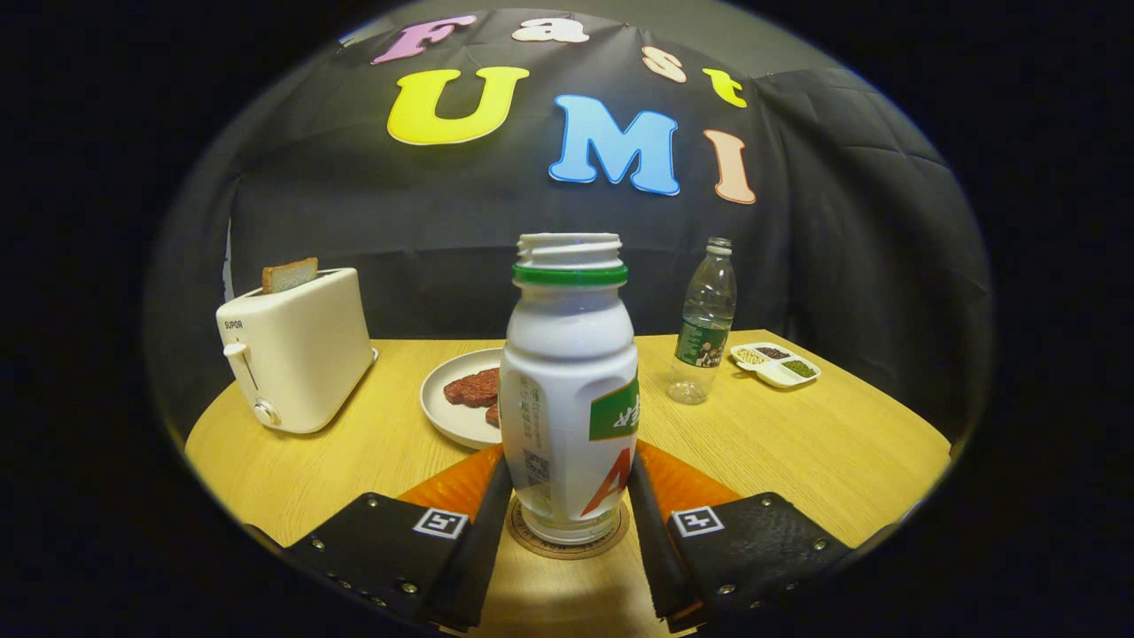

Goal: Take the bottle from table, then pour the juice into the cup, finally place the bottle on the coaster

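Fig. — Last step of the task, judged from the layout. The bottle (568, 390), white w/ a green neck ring and no cap, stands upright on the round coaster (567, 539), which lies on the wooden tabletop (797, 443). The tongs (567, 518) sit w/ one finger on each side of the bottle's lower body. The fingers look to be at or very near its sides, but whether they press or have just let go cannot be told here.

Landmark = bottle. Behind it and a little left: a plate (447, 403) w/ brown patties, partly hidden by the bottle. Further left: a toaster (297, 350) w/ a slice of bread (290, 276) sticking up. Behind it to the right: a clear water bottle (704, 323); beyond that, a small divided dish (776, 363) of beans.

Judgement: bottle's base appears centred on the coaster, so placing is approx. done. Next move calls for spreading the fingers evenly, then drawing straight back along the tabletop, w/o brushing the bottle. Risk: a tall, open bottle tips if one finger drags.
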Demonstrator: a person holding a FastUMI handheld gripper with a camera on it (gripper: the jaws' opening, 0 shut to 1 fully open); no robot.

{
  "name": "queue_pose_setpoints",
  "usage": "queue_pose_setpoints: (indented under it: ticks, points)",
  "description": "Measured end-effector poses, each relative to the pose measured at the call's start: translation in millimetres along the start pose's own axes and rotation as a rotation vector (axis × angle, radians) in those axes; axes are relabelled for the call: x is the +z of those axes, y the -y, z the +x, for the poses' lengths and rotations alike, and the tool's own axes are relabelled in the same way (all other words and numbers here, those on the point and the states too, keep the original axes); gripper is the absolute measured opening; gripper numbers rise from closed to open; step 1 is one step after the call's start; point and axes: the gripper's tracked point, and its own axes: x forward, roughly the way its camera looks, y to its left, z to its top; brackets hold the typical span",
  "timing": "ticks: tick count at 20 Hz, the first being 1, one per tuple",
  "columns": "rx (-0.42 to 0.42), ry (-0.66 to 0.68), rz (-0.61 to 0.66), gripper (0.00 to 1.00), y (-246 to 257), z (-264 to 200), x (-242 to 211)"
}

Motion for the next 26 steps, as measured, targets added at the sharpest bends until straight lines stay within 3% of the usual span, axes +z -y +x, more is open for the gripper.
queue_pose_setpoints:
  ticks: [12,14,18,26]
  points:
    - [0.026,0.019,0.024,0.77,6.0,0.8,-5.9]
    - [0.031,0.023,0.020,1.00,7.3,-3.5,-5.1]
    - [0.063,0.058,0.024,0.97,8.7,-23.6,12.2]
    - [0.161,0.178,0.035,0.97,24.1,-107.3,81.2]
